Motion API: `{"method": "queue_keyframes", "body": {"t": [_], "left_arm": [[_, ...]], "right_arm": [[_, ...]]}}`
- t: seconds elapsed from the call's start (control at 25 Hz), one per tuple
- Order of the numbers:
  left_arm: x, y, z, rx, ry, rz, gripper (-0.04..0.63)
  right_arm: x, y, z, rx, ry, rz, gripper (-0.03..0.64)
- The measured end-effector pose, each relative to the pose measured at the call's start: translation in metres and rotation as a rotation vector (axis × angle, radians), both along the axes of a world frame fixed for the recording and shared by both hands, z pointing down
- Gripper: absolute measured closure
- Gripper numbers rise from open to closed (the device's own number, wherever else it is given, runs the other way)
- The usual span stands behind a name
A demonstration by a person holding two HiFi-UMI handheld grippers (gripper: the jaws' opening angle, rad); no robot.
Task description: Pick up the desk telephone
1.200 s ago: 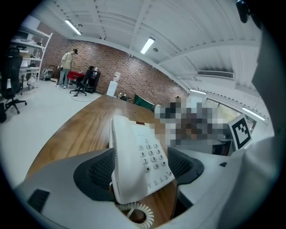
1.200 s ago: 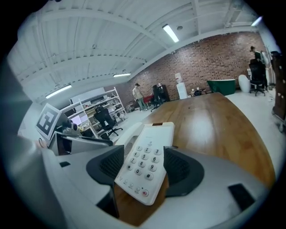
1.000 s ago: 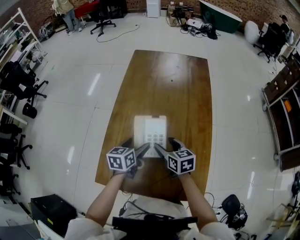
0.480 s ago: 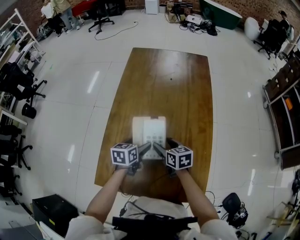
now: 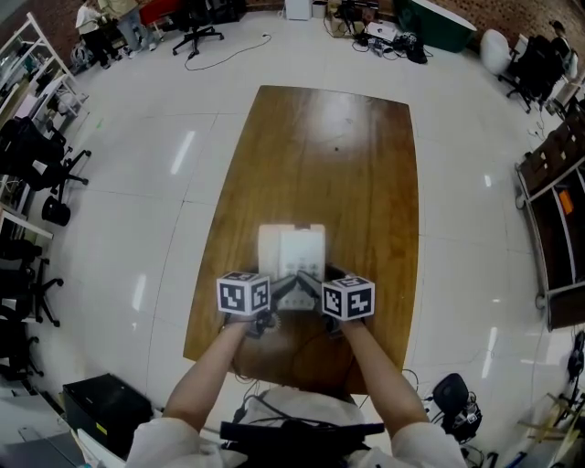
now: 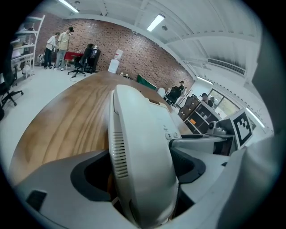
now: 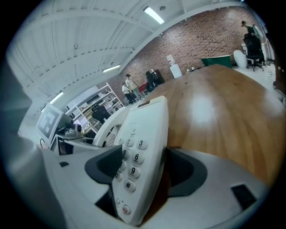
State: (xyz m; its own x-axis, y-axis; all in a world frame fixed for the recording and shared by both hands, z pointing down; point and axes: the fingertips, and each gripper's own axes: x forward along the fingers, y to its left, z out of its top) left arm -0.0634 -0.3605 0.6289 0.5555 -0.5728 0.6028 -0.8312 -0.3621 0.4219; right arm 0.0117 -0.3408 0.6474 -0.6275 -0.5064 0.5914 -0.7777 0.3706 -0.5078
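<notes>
The desk telephone (image 5: pixel 292 253) is clamped at its near edge by the left gripper (image 5: pixel 279 291) and right gripper (image 5: pixel 313 289); lifting off the table (image 5: pixel 320 155) seems not yet done.

- Wooden table (image 5: pixel 320 164), centre of frame.
- Black office chairs (image 5: pixel 44 169), left edge.
- White shelving (image 5: pixel 32 64), upper left.
- Black box (image 5: pixel 102 411), lower left.
- Green tub (image 5: pixel 439 23), top edge.

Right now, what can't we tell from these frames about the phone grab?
- Head view: desk telephone near edge, hidden under left claw and right claw.
- Left gripper view: keypad, mostly behind the handset.
- Right gripper view: left key column, behind a claw pad.
- All views: whether its base is off the table.
</notes>
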Motion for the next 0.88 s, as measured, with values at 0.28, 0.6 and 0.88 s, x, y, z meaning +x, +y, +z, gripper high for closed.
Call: {"method": "queue_keyframes", "body": {"t": [0.28,0.6,0.88], "left_arm": [[0.0004,-0.0026,0.0027,-0.002,0.006,-0.017,0.210],[-0.0041,-0.0011,0.0002,0.012,0.008,-0.058,0.218],[-0.0081,0.0030,-0.0066,0.066,-0.007,-0.079,0.225]], "right_arm": [[-0.0008,-0.0032,0.0006,-0.026,-0.008,-0.034,0.296],[-0.0025,-0.0028,0.0012,0.013,-0.002,-0.013,0.305],[-0.0016,0.0002,-0.0068,0.049,0.019,-0.008,0.310]]}}
